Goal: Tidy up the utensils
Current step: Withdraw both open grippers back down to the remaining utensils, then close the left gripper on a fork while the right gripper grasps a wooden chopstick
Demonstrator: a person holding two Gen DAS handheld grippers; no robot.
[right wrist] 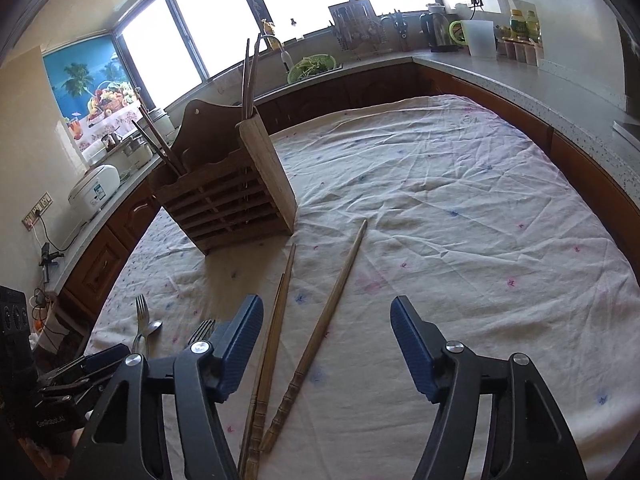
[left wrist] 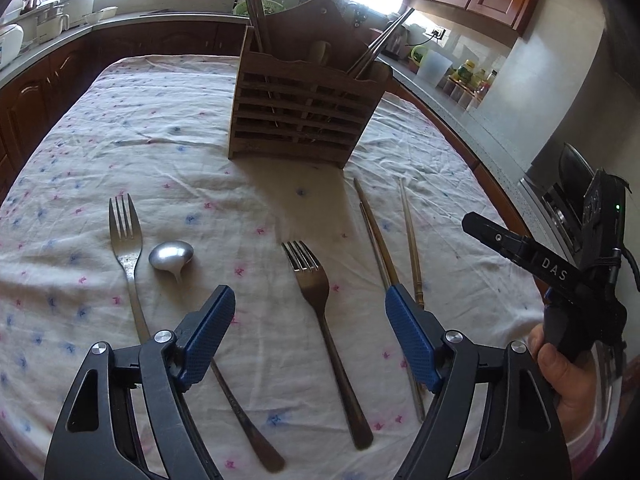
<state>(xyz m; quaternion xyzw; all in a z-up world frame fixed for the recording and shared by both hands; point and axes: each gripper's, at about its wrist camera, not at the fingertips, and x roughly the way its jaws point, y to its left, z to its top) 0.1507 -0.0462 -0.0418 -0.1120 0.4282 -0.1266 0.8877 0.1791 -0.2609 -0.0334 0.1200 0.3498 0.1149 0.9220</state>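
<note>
A wooden utensil holder [left wrist: 296, 120] [right wrist: 228, 200] stands upright on the flowered tablecloth [left wrist: 180, 128], with chopsticks sticking out of it. In the left wrist view a fork [left wrist: 320, 320] lies on the cloth straight between the jaws of my left gripper [left wrist: 310, 296], which is open and touches nothing. Another fork [left wrist: 126, 248] and a spoon [left wrist: 172, 256] lie to its left. Three loose chopsticks [left wrist: 376, 232] lie to the right. In the right wrist view my right gripper [right wrist: 326, 304] hangs open over those chopsticks [right wrist: 332, 300], its pads clear of them.
A hand [left wrist: 560, 368] holds the right gripper at the table's right edge. A kitchen counter [right wrist: 500, 76] wraps around the table, carrying a rice cooker [right wrist: 94, 192], a kettle [right wrist: 438, 32] and a jug [right wrist: 480, 38]. Wrinkled bare cloth [right wrist: 460, 200] stretches to the right of the holder.
</note>
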